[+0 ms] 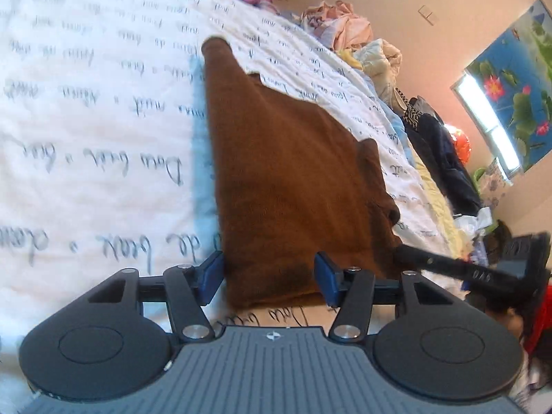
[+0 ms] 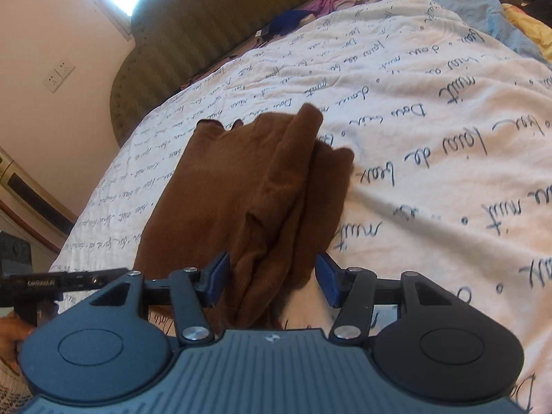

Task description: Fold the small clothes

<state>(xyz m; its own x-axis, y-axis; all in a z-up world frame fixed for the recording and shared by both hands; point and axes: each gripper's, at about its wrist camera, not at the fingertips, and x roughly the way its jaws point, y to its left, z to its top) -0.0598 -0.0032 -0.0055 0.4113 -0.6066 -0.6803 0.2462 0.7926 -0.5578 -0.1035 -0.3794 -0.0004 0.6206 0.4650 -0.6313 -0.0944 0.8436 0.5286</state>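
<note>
A brown knit garment (image 1: 293, 179) lies partly folded on a white bedspread with handwriting print (image 1: 86, 120). Its near edge sits between the blue pads of my left gripper (image 1: 269, 279), whose jaws stand apart and do not press on the cloth. In the right wrist view the same brown garment (image 2: 248, 200) shows lengthwise folds, and its near end lies between the parted pads of my right gripper (image 2: 272, 281), which is open too. The right gripper's black finger bar (image 1: 448, 269) reaches the garment's right edge in the left wrist view.
Heaps of loose clothes (image 1: 348, 27) and dark garments (image 1: 445, 158) line the far side of the bed. A padded olive headboard (image 2: 193, 34) stands behind the bedspread (image 2: 431, 172). Purple and blue clothes (image 2: 310, 7) lie by it. A person's hand (image 2: 10, 338) shows at left.
</note>
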